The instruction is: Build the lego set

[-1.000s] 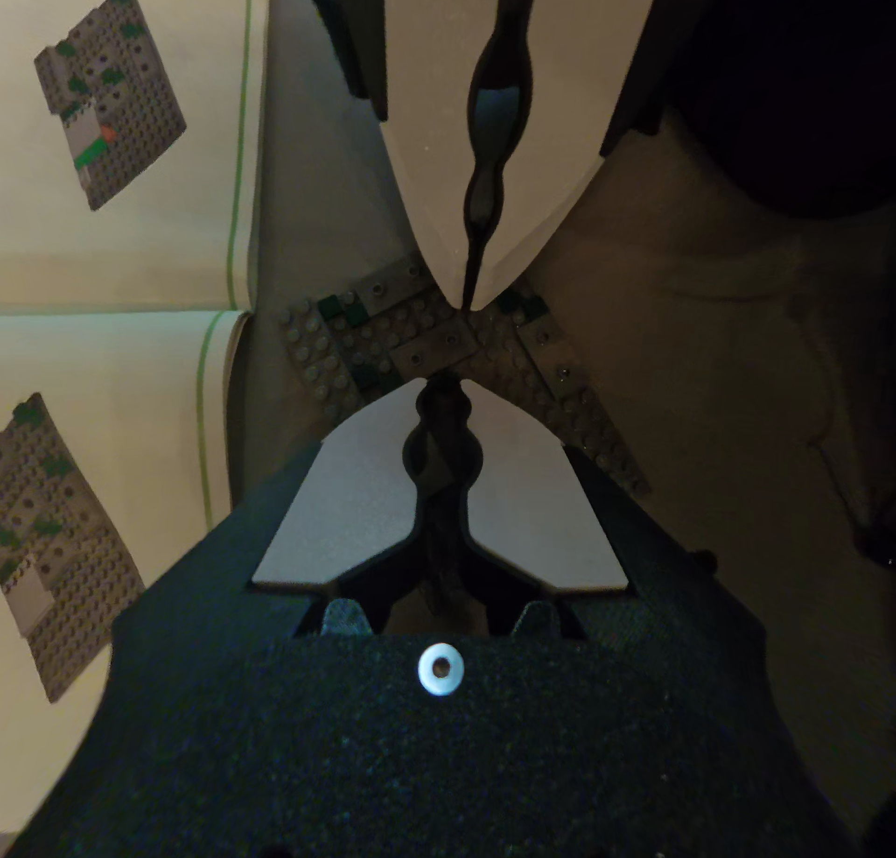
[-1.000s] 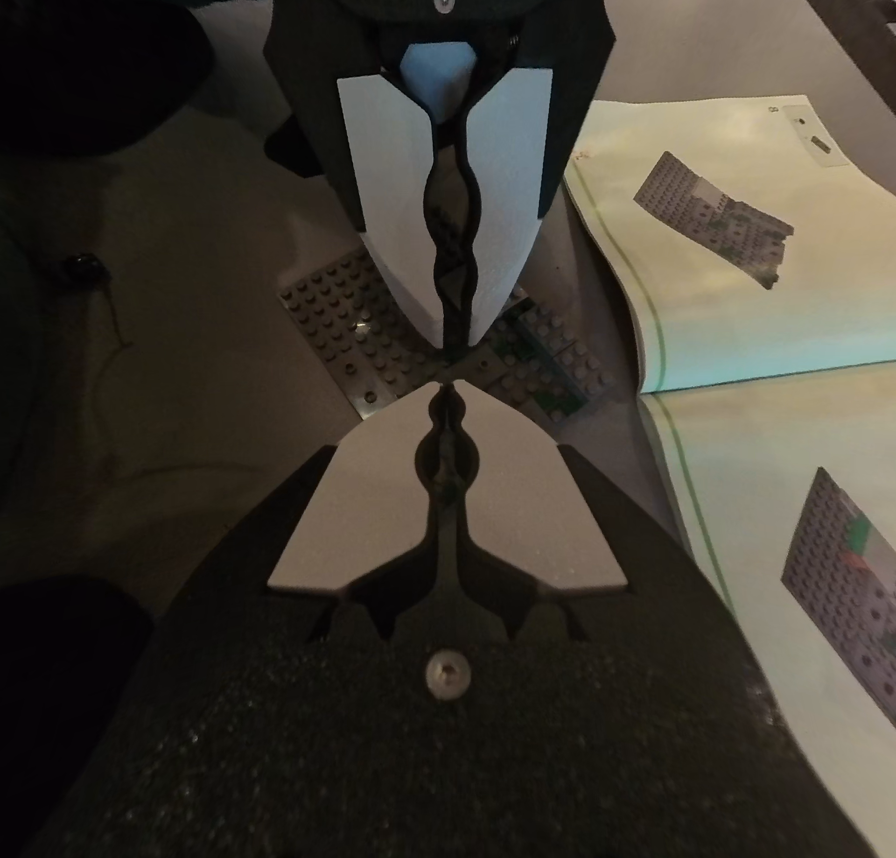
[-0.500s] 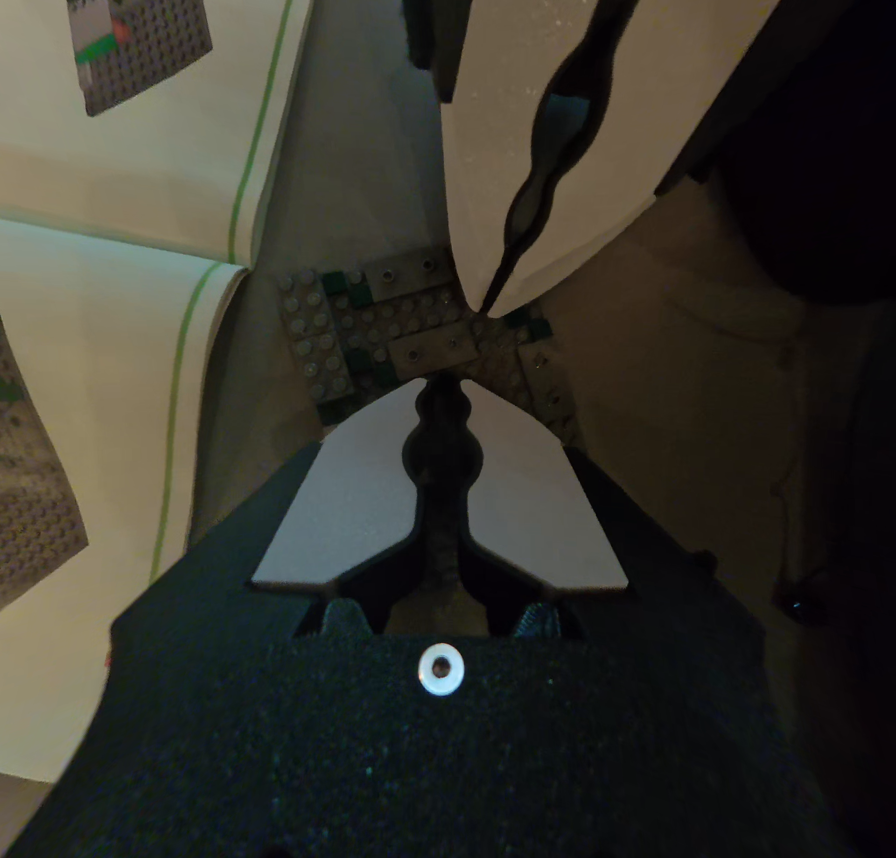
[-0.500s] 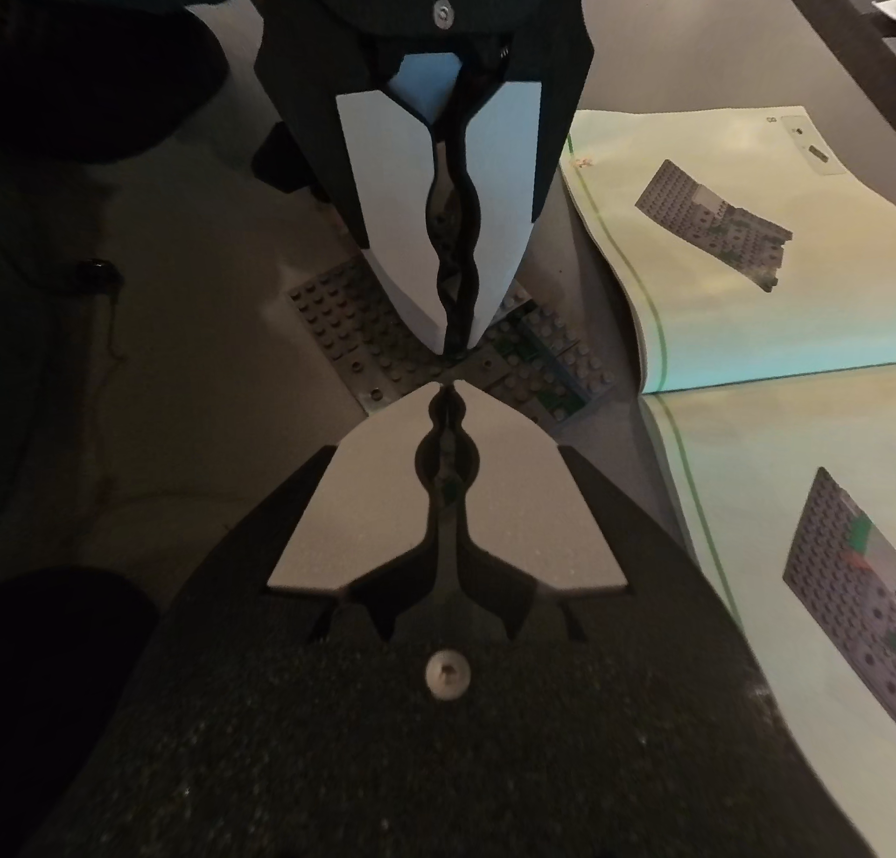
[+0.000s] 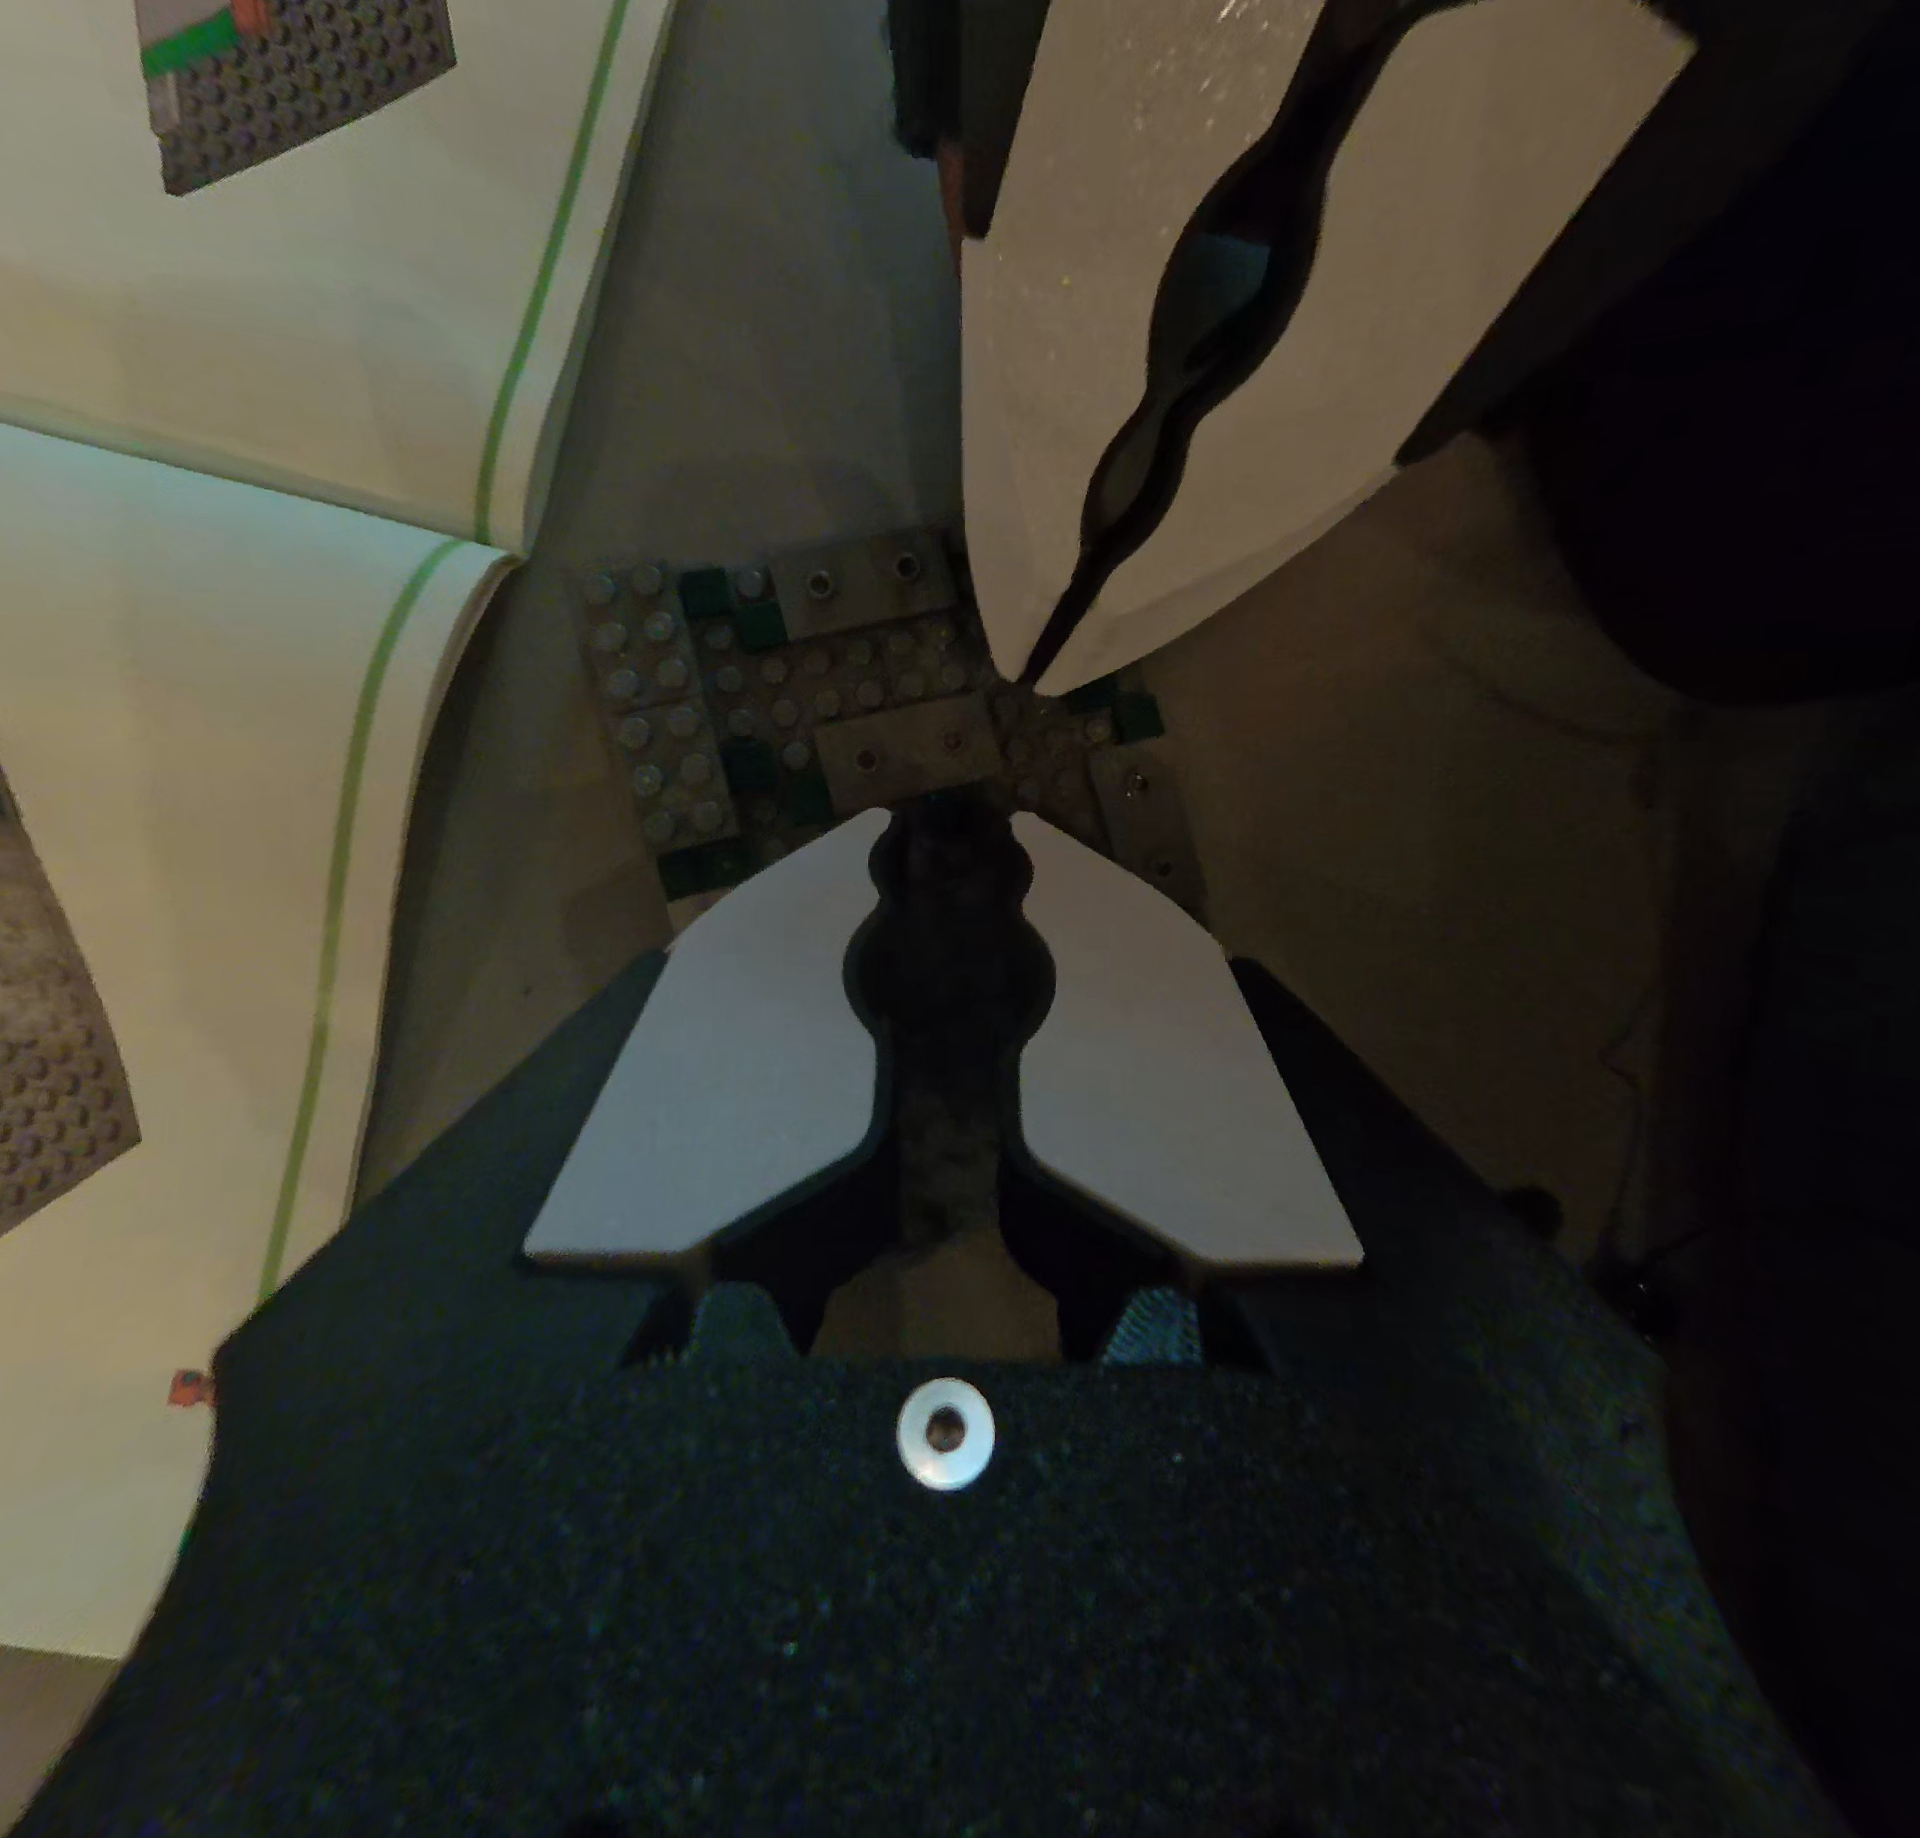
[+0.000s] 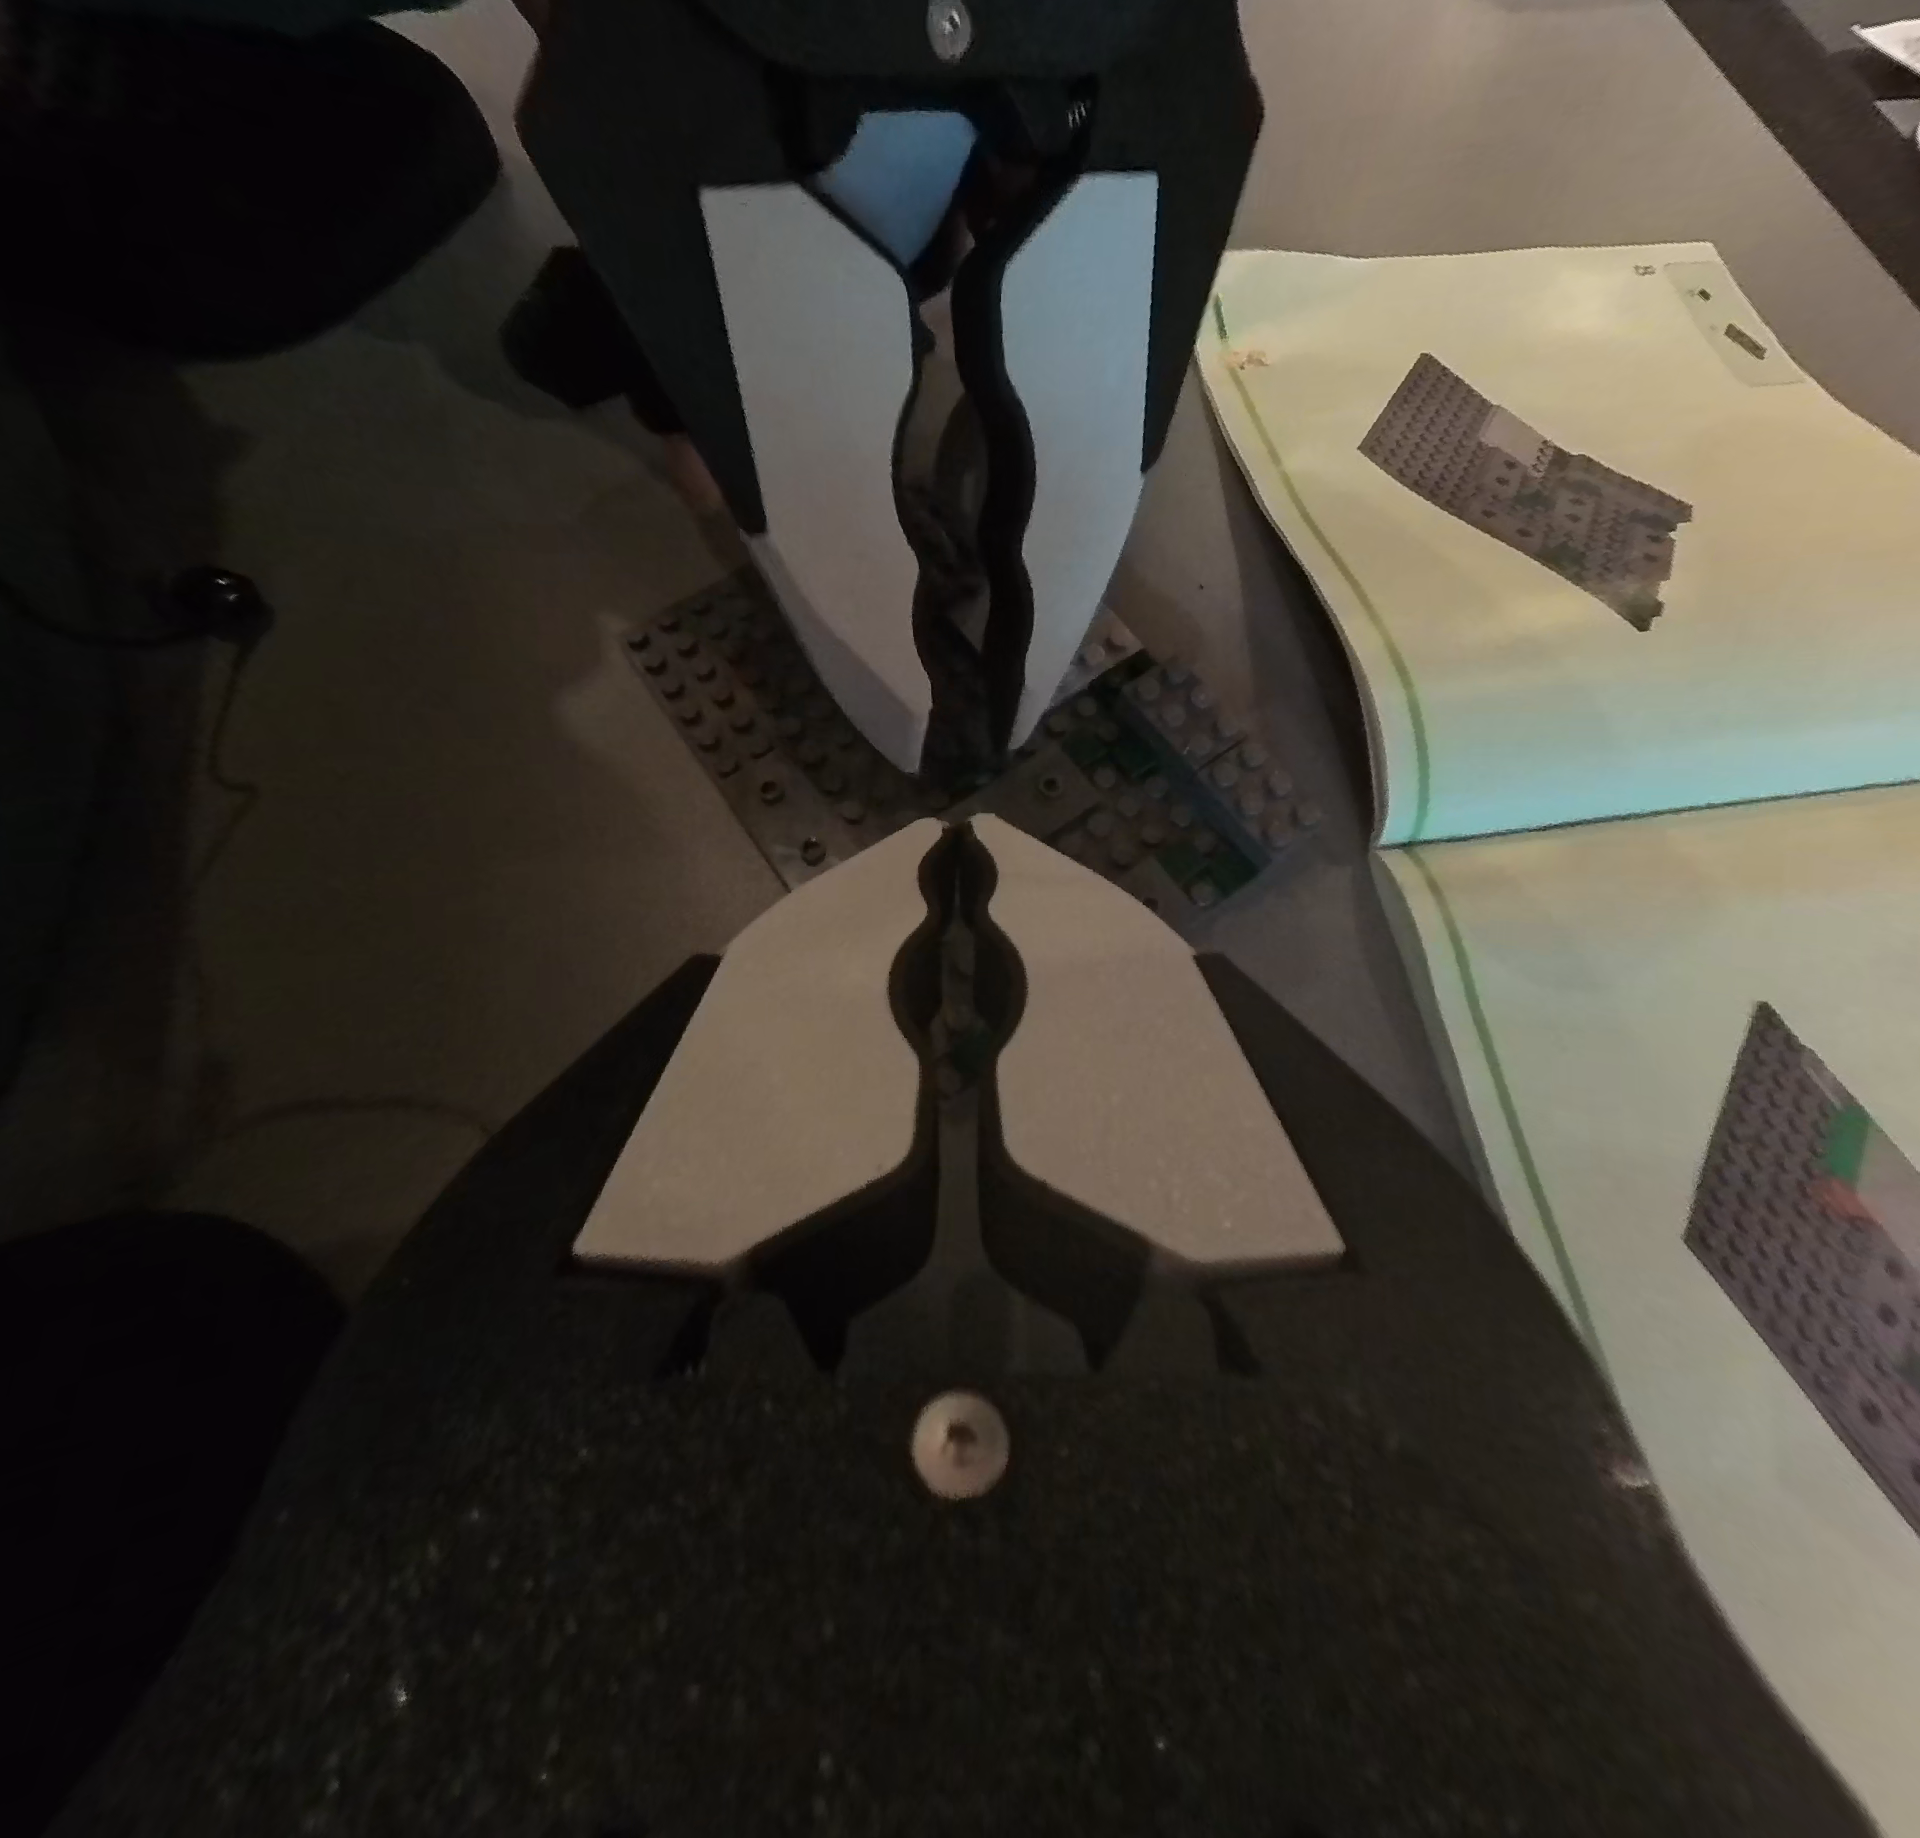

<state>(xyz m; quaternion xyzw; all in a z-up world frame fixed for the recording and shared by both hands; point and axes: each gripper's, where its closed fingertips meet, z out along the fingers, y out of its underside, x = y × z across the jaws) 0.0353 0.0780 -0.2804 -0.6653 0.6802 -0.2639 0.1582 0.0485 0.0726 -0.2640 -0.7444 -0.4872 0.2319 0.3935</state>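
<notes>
I am in the pressing step: both tools meet over the flat dark grey studded lego plate with small green and light grey pieces (image 5: 831, 708), which lies on the grey table (image 5: 790, 334) just beside the open pale instruction booklet with green lines (image 5: 260, 697).

My left gripper (image 5: 948, 814) has its jaws pressed together, with only a thin wavy slit between the white fingers (image 5: 727, 1061), and the tips rest at the near edge of the plate. I cannot tell if a small piece is pinched there; the gap is too dark.

My right gripper (image 6: 958, 828) also has the jaws closed nearly tip to tip, pointing down on the middle of the plate, close to a smooth light grey tile (image 5: 904, 754). In the left wrist view it comes in from the top right and its tip touches the plate surface, or almost.

Next I judge that I must hold the plate steady with one tool and push down with the other, gently, so that the plate does not slide toward the booklet.

Against one second ago, the right gripper now leans more to the right, and in the left view the plate has turned and the booklet has shifted.
</notes>
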